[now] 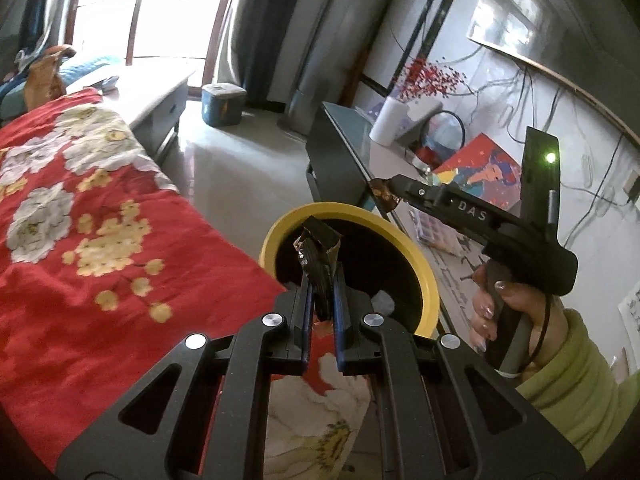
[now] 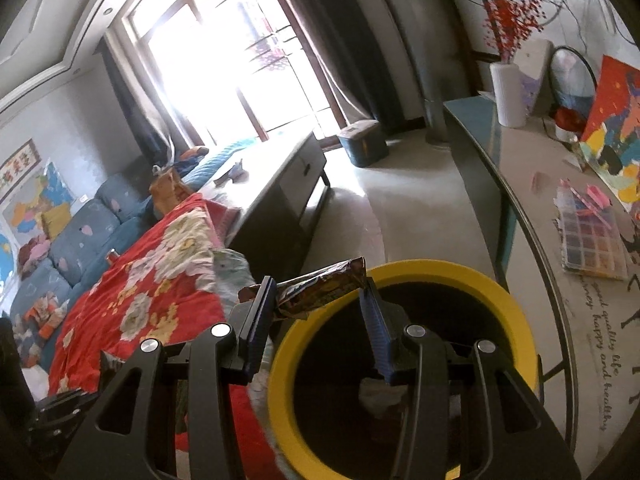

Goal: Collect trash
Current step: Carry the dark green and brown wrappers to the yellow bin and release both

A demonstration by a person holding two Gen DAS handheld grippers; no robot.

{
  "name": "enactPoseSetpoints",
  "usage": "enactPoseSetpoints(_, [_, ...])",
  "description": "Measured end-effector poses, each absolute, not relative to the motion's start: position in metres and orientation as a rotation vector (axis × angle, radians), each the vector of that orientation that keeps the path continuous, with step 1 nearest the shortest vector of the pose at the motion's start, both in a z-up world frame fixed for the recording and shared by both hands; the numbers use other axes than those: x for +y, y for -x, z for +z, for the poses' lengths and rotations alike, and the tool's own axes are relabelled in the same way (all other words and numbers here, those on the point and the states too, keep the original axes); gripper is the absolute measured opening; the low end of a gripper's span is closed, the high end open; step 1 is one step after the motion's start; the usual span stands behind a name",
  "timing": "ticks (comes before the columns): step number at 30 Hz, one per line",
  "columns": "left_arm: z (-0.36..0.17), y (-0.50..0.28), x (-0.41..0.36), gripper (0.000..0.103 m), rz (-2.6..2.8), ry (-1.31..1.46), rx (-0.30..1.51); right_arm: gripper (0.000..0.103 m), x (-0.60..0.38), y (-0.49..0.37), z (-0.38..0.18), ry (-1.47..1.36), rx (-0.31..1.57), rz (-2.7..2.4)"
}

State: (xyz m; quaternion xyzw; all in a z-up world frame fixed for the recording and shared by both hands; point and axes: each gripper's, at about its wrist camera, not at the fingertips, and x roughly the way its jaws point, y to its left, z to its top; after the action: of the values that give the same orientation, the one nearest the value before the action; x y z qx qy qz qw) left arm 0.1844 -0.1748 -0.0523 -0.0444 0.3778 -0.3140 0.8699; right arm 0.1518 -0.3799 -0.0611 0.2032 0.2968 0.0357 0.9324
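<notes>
A yellow-rimmed bin (image 1: 424, 268) with a dark inside stands on the floor between the bed and the long table. In the left wrist view my left gripper (image 1: 323, 280) is shut on a crumpled dark wrapper (image 1: 316, 248), held over the bin's near left rim. My right gripper (image 1: 390, 190) comes in from the right, gripped by a hand in a green sleeve, with a brown wrapper (image 1: 382, 196) at its tips above the bin's far rim. In the right wrist view the right gripper (image 2: 317, 292) holds that brown snack wrapper (image 2: 328, 286) lengthwise between its blue pads, over the bin's rim (image 2: 280, 380).
A red flowered blanket (image 1: 80, 220) covers the bed on the left. The long glass-topped table (image 2: 520, 208) on the right carries a white vase (image 2: 508, 96), a colour tray (image 2: 592, 240) and a painting (image 2: 616, 112). A low cabinet (image 2: 280, 184) and a blue box (image 2: 362, 142) stand farther off.
</notes>
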Motion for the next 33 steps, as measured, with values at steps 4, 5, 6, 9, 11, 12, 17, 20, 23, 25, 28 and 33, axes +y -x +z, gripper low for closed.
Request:
enactPoseSetpoints(4, [-0.059,-0.185,-0.189,0.005,-0.671,0.082,0.806,0.042,-0.398,-0.150,-0.069,-0.437,0.620,0.056])
enactPoseSetpoints(5, [-0.061,-0.186,-0.192,0.005,-0.674,0.077,0.812,0.043,-0.402,-0.149,-0.072,-0.441,0.626,0.053])
enactPoseSetpoints(6, [-0.064,-0.187,-0.195,0.005,-0.678,0.073,0.820,0.043,-0.405,-0.150,-0.073,-0.444,0.632,0.053])
enactPoseSetpoints(9, [-0.069,-0.188,-0.203,0.005,-0.683,0.068,0.833,0.043,-0.414,-0.150,-0.081,-0.453,0.657,0.054])
enactPoseSetpoints(11, [-0.073,-0.190,-0.209,0.005,-0.686,0.062,0.845,0.043,-0.419,-0.151,-0.087,-0.463,0.675,0.052])
enactPoseSetpoints(12, [-0.075,-0.191,-0.211,0.005,-0.688,0.061,0.851,0.043,-0.422,-0.151,-0.091,-0.469,0.683,0.049])
enactPoseSetpoints(17, [-0.082,-0.197,-0.223,0.005,-0.698,0.047,0.877,0.044,-0.431,-0.150,-0.103,-0.489,0.710,0.042])
enactPoseSetpoints(20, [-0.084,-0.203,-0.232,0.005,-0.705,0.040,0.885,0.047,-0.436,-0.150,-0.108,-0.499,0.723,0.044])
enactPoseSetpoints(23, [-0.086,-0.206,-0.239,0.005,-0.716,0.030,0.891,0.052,-0.442,-0.148,-0.112,-0.519,0.726,0.046])
enactPoseSetpoints(25, [-0.088,-0.207,-0.242,0.005,-0.719,0.019,0.891,0.055,-0.446,-0.148,-0.112,-0.527,0.727,0.044])
enactPoseSetpoints(28, [-0.088,-0.208,-0.245,0.006,-0.724,0.011,0.890,0.060,-0.452,-0.145,-0.113,-0.544,0.724,0.042])
enactPoseSetpoints(33, [-0.086,-0.210,-0.244,0.038,-0.719,0.026,0.881,0.067,-0.459,-0.139,-0.106,-0.548,0.705,0.025])
